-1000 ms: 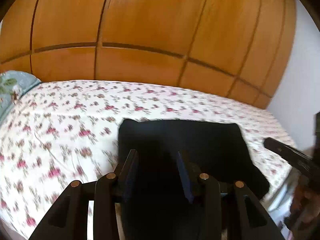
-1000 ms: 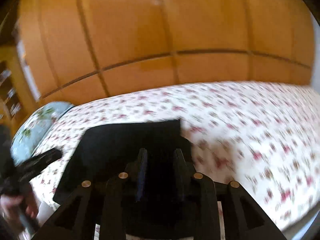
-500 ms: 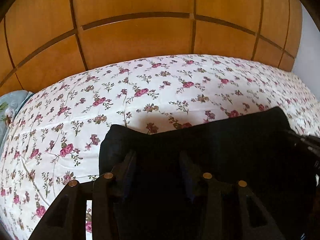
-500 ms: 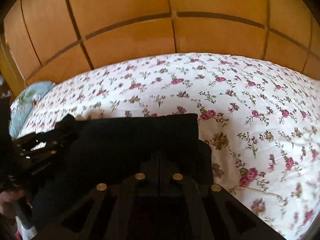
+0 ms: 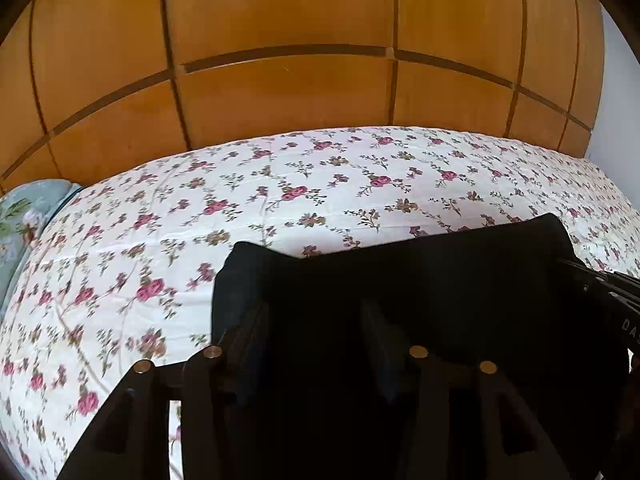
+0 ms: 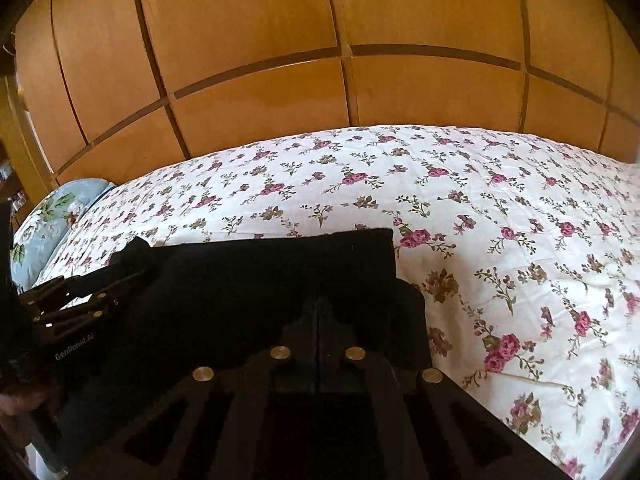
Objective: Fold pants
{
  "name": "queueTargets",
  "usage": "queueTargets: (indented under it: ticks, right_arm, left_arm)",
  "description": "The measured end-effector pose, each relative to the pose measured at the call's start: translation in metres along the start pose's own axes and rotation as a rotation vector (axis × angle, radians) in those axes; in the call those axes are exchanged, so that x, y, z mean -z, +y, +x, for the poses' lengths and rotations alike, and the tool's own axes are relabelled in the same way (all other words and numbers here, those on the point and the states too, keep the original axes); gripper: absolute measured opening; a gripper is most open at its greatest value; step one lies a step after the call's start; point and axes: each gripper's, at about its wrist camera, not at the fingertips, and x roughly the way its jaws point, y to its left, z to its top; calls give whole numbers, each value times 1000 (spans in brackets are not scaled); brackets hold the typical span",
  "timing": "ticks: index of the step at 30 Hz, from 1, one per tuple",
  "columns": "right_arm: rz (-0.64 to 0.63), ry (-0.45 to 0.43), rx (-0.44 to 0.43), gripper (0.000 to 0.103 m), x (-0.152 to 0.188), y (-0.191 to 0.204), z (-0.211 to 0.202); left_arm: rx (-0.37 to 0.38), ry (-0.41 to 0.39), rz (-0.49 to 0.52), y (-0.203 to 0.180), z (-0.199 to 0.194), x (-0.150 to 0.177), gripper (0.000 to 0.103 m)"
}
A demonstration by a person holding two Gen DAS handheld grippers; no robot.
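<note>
Bedroom, floral bedsheet point(image 5: 320, 184), wooden wardrobe point(image 5: 280, 40)

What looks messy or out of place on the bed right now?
Nothing stands out. The black pants lie folded in a fairly neat rectangle on the floral bedspread, with no spills or damage showing.

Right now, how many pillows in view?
1. A pale blue floral pillow at the far left end of the bed, beside the wooden wardrobe. Others may lie outside the frame.

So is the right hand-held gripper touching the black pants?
Touching. The right wrist view shows the right hand-held gripper shut on the black pants' edge.
</note>
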Motion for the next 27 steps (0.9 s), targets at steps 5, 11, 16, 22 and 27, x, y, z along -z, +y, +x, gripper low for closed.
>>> queueTargets:
  ticks: [5, 11, 16, 22, 27]
  right_arm:
    - [25, -3, 10, 0, 13, 3, -20]
    - [9, -23, 60, 3, 36, 3, -46]
    - [23, -28, 62, 3, 50, -2, -59]
    - [19, -32, 66, 5, 60, 1, -67]
    - [50, -16, 38, 20, 65, 0, -80]
  left_arm:
    - [-59, -21, -19, -1, -19, 16, 64]
    - [-42, -28, -85, 2, -38, 36, 65]
    - [-52, -28, -59, -3, -49, 44, 66]
    - [-44, -15, -86, -1, -59, 51, 67]
    - [-26, 7, -116, 2, -68, 56, 67]
